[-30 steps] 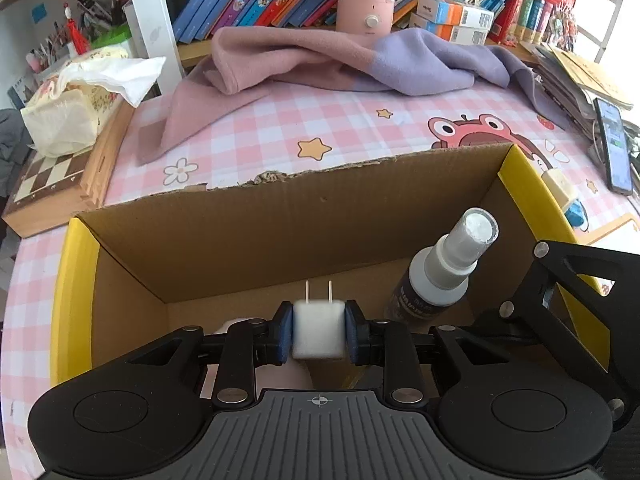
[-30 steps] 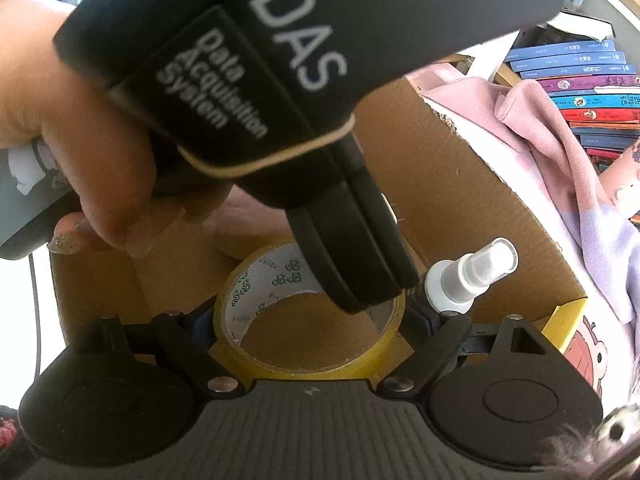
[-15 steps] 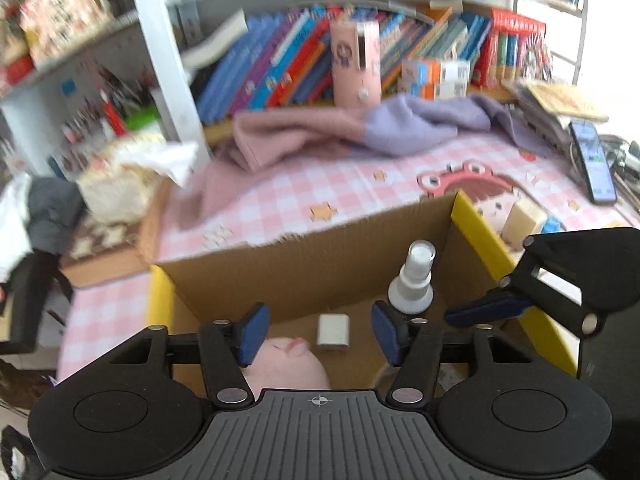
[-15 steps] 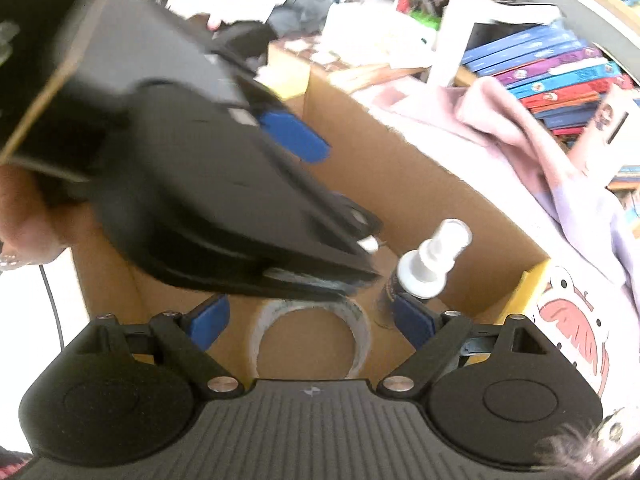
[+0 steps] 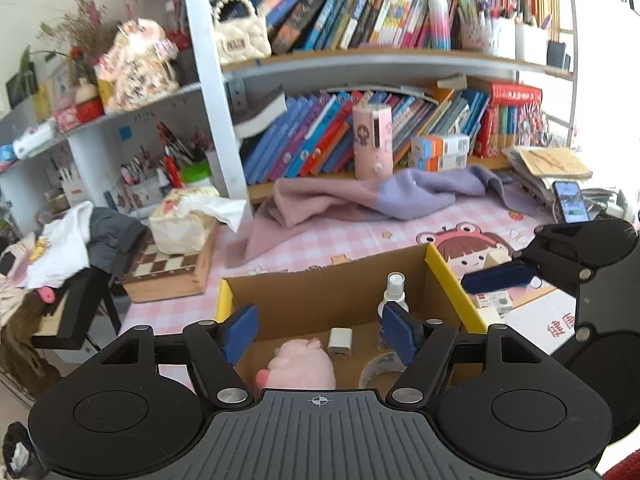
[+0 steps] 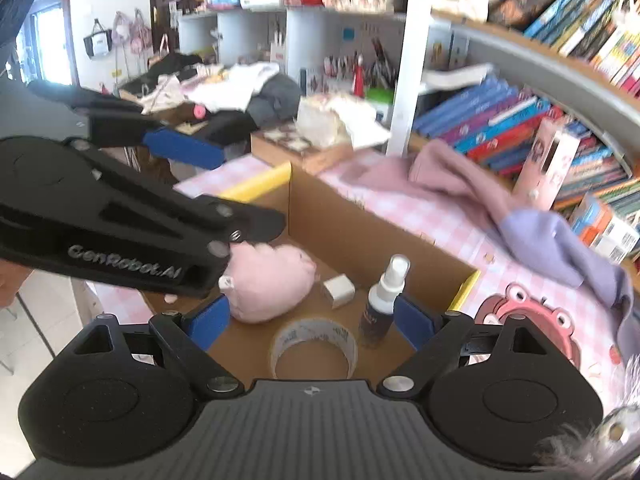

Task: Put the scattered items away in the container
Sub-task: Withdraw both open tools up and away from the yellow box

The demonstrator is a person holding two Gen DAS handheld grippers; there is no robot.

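Bookshelves [image 5: 360,52] are lining the wall behind a pink checked table [image 5: 352,236], and a cardboard box [image 5: 320,292] is sitting open on that table.

Contents of the box, all lying loose on its floor:
- white charger [image 5: 340,342] [image 6: 338,285], lying flat near the back wall;
- pink plush [image 5: 298,366] [image 6: 266,282], lying at the left, just beside the charger;
- spray bottle [image 5: 393,294] [image 6: 383,298], standing upright at the right;
- tape roll [image 5: 380,368] [image 6: 314,346], lying flat in front of the bottle.

Left gripper [image 5: 322,334] is hovering above the box, its jaws opening, with nothing pressed between the blue pads; the charger is showing in the gap, well below them. Right gripper [image 6: 310,318] is hovering over the tape and bottle with jaws standing wide and gripping nothing.

Around the box: a pink-and-purple cloth [image 5: 372,196] is lying crumpled along the table's back edge, a chessboard box [image 5: 168,268] with a tissue pack [image 5: 184,220] on it is sitting at the left, and a phone [image 5: 570,202] is lying at the far right.
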